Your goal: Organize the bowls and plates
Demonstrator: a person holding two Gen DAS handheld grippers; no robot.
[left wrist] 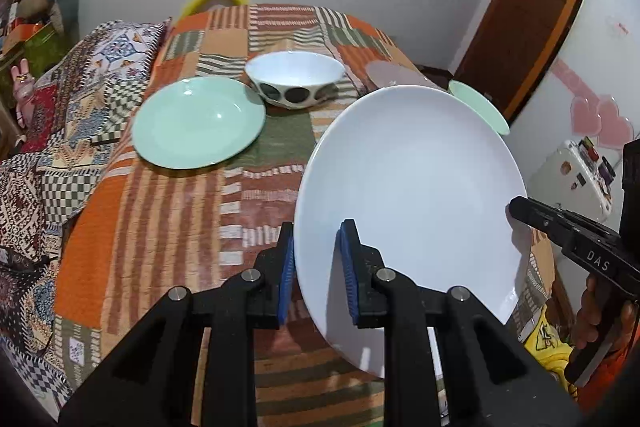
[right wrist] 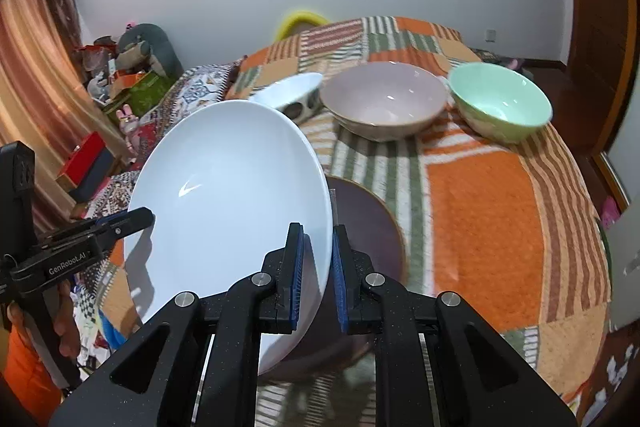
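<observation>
Across the patchwork bedspread [left wrist: 168,227] that covers the bed, the crockery lies spread from left to right: a mint-green plate [left wrist: 198,123] flat near the left edge, just behind it a white bowl with dark dots [left wrist: 295,83], then a pale pink bowl [right wrist: 384,101] and a mint-green bowl [right wrist: 500,103] close to the far right edge, with a dark purple plate [right wrist: 372,227] lying flat nearer the camera. Above that purple plate a large white plate [left wrist: 412,195] is held tilted between both claws: the left claw [left wrist: 316,267] is clamped on its left rim and the right claw [right wrist: 318,267] is clamped on the opposite rim, one pad over the face and one beneath. Two grips on opposite rims probably serve to steady a wide, smooth dish that could slip from one. Its most likely home is a plate stack, on the mint-green plate or the purple one. Open cloth lies between the mint-green plate and the purple one, and a broad orange patch at right is free; the soft bedding and the bed's edges call for care.
</observation>
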